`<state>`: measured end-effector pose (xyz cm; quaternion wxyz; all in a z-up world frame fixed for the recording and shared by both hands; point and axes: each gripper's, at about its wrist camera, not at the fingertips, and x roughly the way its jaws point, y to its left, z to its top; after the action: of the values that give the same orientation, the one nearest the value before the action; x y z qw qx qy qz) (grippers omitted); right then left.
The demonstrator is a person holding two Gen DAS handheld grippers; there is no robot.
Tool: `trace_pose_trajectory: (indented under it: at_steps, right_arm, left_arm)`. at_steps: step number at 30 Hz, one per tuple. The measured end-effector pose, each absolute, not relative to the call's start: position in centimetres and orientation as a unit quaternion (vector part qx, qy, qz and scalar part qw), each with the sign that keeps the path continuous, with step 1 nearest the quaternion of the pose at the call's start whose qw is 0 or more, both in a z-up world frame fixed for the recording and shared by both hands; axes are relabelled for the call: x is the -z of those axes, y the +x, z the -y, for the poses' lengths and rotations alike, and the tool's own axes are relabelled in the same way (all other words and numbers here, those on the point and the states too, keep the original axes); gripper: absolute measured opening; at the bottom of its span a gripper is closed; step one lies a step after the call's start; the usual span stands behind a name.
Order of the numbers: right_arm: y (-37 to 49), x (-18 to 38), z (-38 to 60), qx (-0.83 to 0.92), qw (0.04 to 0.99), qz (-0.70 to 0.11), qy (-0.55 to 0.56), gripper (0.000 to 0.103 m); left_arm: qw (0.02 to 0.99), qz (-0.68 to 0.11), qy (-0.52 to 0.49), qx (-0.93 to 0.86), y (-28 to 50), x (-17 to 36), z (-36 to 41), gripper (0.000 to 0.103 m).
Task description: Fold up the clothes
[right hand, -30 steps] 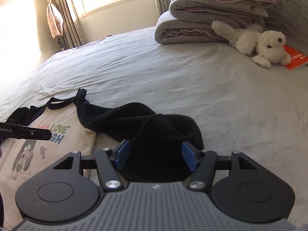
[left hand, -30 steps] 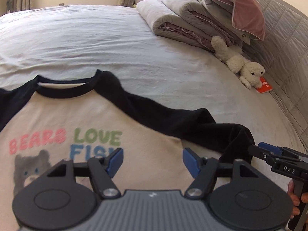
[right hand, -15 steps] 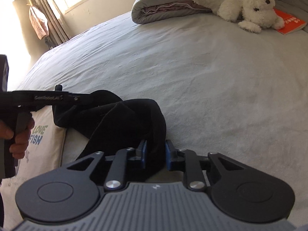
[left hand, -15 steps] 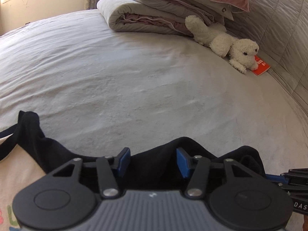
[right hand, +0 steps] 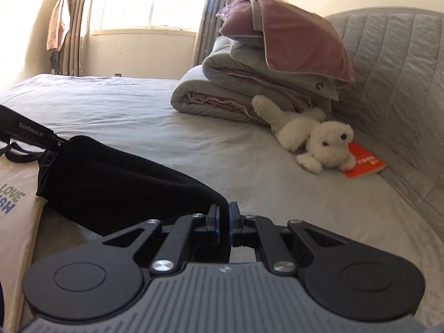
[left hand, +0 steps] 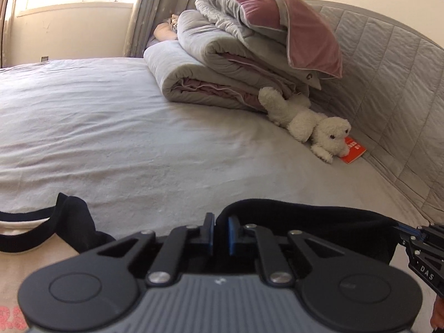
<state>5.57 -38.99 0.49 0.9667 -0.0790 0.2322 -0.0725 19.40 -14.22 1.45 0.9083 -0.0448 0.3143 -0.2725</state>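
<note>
While both grippers pinch the black sleeve (right hand: 116, 183) of the T-shirt (right hand: 16, 208), folding has barely begun. The left gripper (left hand: 220, 231), jaws closing, clamps the sleeve near the shoulder; the right gripper (right hand: 223, 223) grips its cuff end. The cream body lies flat at nine o'clock (print facing up). Sleeve and body folds remain.

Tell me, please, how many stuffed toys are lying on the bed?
1. A white plush dog lies at the far right of the bed, against the folded duvets, its head on an orange booklet. Others could be hidden behind the bedding.
</note>
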Motion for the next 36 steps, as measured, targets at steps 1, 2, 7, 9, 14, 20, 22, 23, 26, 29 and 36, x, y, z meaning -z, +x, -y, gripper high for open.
trace_pose_trajectory:
  at_steps: [1,2,7,9,14,20,22,23,26,29,36]
  right_arm:
    - [5.2,-0.6,38.7,0.062,0.967,-0.229,-0.095,0.007]
    - [4.8,-0.7,38.3,0.052,0.966,-0.226,-0.111,0.007]
    - [2.5,-0.8,35.9,-0.030,0.956,-0.231,-0.179,0.008]
    - [1.7,-0.4,35.0,-0.074,0.947,-0.248,-0.192,0.008]
    - [0.6,1.0,32.2,-0.187,0.912,-0.299,-0.211,0.008]
    - [0.4,3.8,28.3,-0.282,0.855,-0.376,-0.221,0.010]
    - [0.2,4.6,27.2,-0.291,0.839,-0.391,-0.240,0.018]
    - [0.2,4.4,27.2,-0.293,0.839,-0.391,-0.240,0.018]
    - [0.7,2.7,28.5,-0.314,0.845,-0.389,-0.191,0.022]
    - [1.2,0.9,30.6,-0.320,0.870,-0.357,-0.119,0.030]
    - [5.8,0.7,32.8,-0.245,0.912,-0.328,0.040,0.034]
  left_arm:
    - [0.908,-0.309,-0.040,0.280,18.8,-1.4,13.7,0.010]
    - [0.908,-0.304,-0.036,0.287,18.3,-1.4,13.2,0.010]
    - [0.901,-0.310,-0.020,0.303,15.6,0.1,10.2,0.010]
    - [0.899,-0.318,-0.006,0.299,14.6,1.0,9.1,0.010]
    - [0.892,-0.354,0.019,0.280,13.1,3.3,6.9,0.010]
    - [0.887,-0.371,0.020,0.273,12.5,4.3,6.0,0.010]
    - [0.888,-0.370,0.036,0.272,12.2,4.2,6.2,0.010]
    - [0.888,-0.370,0.043,0.271,12.1,4.2,6.3,0.010]
    - [0.889,-0.367,0.052,0.269,11.9,4.2,6.5,0.010]
    - [0.891,-0.363,0.058,0.268,11.7,4.3,6.6,0.010]
    - [0.889,-0.365,0.061,0.270,11.7,4.3,6.6,0.011]
